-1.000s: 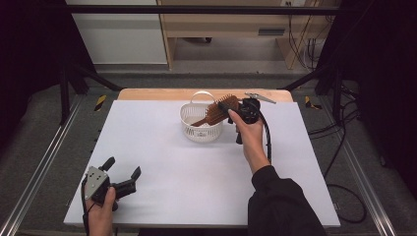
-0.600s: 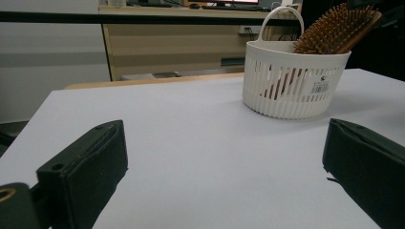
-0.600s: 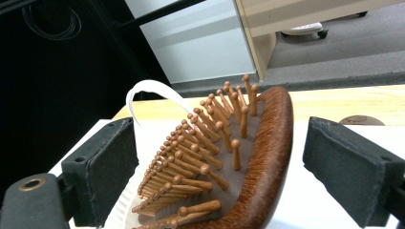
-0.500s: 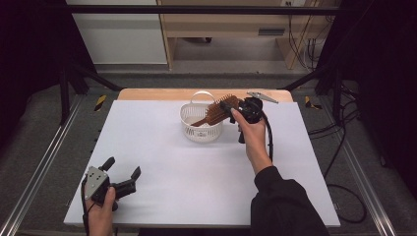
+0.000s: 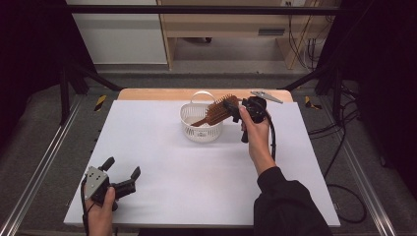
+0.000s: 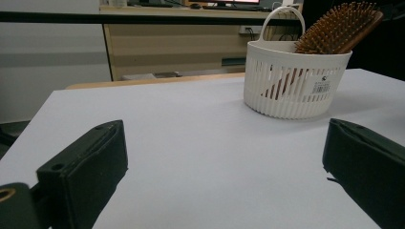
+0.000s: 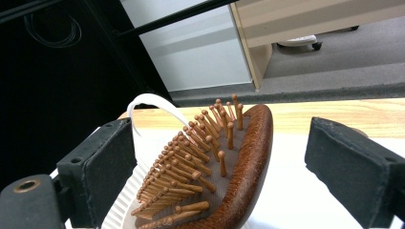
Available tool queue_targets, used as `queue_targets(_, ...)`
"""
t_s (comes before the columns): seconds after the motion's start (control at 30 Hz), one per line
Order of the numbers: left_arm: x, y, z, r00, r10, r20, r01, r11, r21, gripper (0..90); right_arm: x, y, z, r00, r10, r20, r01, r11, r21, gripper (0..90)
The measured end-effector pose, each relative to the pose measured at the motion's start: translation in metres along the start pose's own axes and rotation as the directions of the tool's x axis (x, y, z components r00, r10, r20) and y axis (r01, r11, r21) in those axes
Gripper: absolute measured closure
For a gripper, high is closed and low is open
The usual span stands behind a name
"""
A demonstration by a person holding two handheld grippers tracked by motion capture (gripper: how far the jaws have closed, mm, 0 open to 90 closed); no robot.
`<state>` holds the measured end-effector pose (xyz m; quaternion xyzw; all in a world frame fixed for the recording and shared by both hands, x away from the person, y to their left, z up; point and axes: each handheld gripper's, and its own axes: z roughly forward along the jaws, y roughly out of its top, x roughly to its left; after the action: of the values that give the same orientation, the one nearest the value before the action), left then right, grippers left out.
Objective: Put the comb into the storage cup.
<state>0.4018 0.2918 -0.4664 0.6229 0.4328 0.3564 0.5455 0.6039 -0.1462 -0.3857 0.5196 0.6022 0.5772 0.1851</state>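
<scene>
At lower left of the high view we see the left claw (image 5: 121, 173) spread wide over the bench (image 5: 162, 172) — empty. At centre, the hairbrush (image 5: 219, 111) leans in the white basket (image 5: 201, 129); the right claw (image 5: 235, 109) has just been opening — released around the brush head.

High view: even overhead light, white table (image 5: 162, 162) bright with no glare; left and right edges of the frame fall to near black. Soft, short shadow under the basket (image 5: 201, 129). Image soft, low detail throughout. Left gripper view: diffuse light, near jaws at the bottom blurred, basket sharp, faint shadow beneath it. Right gripper view: hairbrush (image 7: 210, 176) well lit and sharp, upper left black, jaws slightly soft.
</scene>
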Motion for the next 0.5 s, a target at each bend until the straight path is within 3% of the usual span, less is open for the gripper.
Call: queue_targets(0.5, 0.0003, 0.0001, -0.0002, 1.0000, 0.001, -0.001, -0.001, 1.0000, -0.001, 1.3, -0.0077, 0.0057, -0.0104, 0.9997, -0.022, 0.007, 0.022, 1.000, -0.017, 10.5)
